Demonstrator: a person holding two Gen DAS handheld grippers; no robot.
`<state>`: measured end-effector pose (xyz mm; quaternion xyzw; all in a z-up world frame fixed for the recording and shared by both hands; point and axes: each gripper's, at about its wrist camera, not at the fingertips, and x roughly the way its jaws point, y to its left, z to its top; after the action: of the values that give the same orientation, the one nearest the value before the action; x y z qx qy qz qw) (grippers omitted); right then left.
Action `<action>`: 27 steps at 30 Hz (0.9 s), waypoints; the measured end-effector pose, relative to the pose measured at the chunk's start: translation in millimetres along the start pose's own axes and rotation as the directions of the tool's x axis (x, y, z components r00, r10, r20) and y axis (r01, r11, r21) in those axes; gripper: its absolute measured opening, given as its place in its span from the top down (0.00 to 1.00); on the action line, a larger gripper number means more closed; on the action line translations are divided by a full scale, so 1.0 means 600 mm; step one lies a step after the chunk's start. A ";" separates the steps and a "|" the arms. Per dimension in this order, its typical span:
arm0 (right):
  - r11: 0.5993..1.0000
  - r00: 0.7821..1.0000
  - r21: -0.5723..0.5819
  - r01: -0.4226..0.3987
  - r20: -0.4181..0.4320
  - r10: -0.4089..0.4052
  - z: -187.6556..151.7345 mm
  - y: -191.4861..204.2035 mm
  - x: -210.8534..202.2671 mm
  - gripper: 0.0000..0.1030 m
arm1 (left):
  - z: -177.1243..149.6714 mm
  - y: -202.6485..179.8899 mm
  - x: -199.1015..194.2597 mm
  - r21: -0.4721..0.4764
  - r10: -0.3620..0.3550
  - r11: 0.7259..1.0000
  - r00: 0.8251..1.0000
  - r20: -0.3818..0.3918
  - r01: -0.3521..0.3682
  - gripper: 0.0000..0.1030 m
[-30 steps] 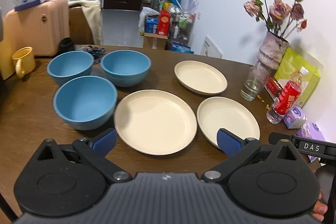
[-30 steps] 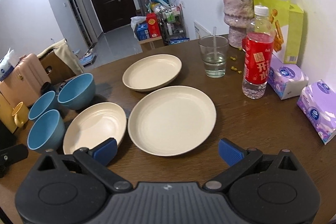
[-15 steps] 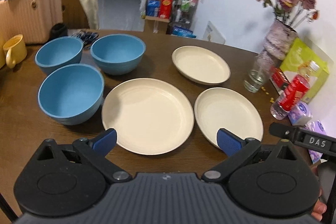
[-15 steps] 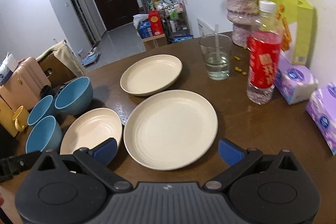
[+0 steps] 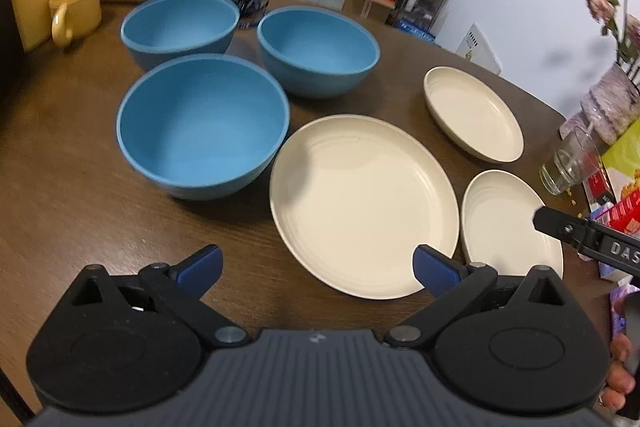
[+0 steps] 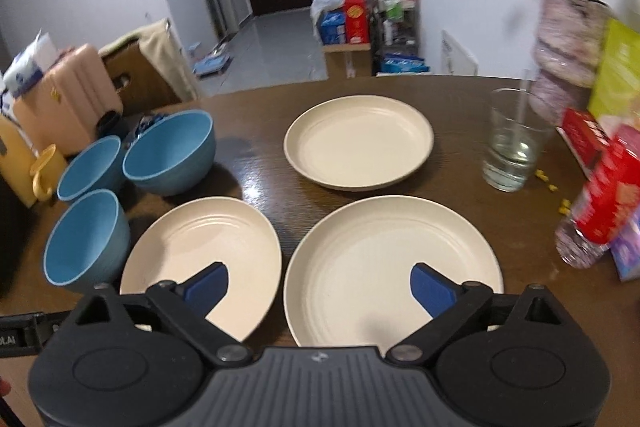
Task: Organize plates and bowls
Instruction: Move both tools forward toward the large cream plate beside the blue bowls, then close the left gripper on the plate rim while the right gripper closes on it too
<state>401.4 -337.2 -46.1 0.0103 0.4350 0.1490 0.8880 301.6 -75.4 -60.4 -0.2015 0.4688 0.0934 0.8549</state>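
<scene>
We hover both wide-open, empty grippers — left gripper [image 5: 316, 269], right gripper [image 6: 320, 285] — over cream plates [image 6: 394, 267], blue bowls [image 5: 202, 125] beyond, likely about to pick a first plate to stack.

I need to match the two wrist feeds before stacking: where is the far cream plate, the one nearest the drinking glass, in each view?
Left wrist view: the far cream plate sits upper right, beyond the large cream plate.
Right wrist view: the same plate sits at centre, above the two nearer plates.
Shared landmark: the clear drinking glass, to the plate's right in both views.
</scene>
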 end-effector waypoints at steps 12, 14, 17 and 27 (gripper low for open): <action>0.986 0.996 -0.168 -0.015 -0.089 0.000 0.037 0.067 0.116 0.24 | 0.016 0.040 0.077 -0.114 0.015 0.993 0.996 -0.088 -0.025 0.14; 0.983 0.995 -0.182 -0.027 -0.096 0.009 0.044 0.072 0.134 0.29 | 0.019 0.042 0.085 -0.120 0.020 0.992 0.996 -0.090 -0.031 0.18; 0.980 0.995 -0.198 -0.024 -0.103 0.003 0.055 0.077 0.160 0.30 | 0.024 0.043 0.094 -0.117 0.028 0.992 0.995 -0.093 -0.039 0.22; 0.981 0.989 -0.186 -0.047 -0.146 0.020 0.059 0.079 0.226 0.55 | 0.026 0.056 0.121 -0.149 0.036 0.987 0.993 -0.110 -0.052 0.30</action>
<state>495.0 -251.2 -121.2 -0.0773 0.4815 0.2049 0.8487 341.2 -40.7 -122.5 -0.2604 0.5099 0.1368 0.8084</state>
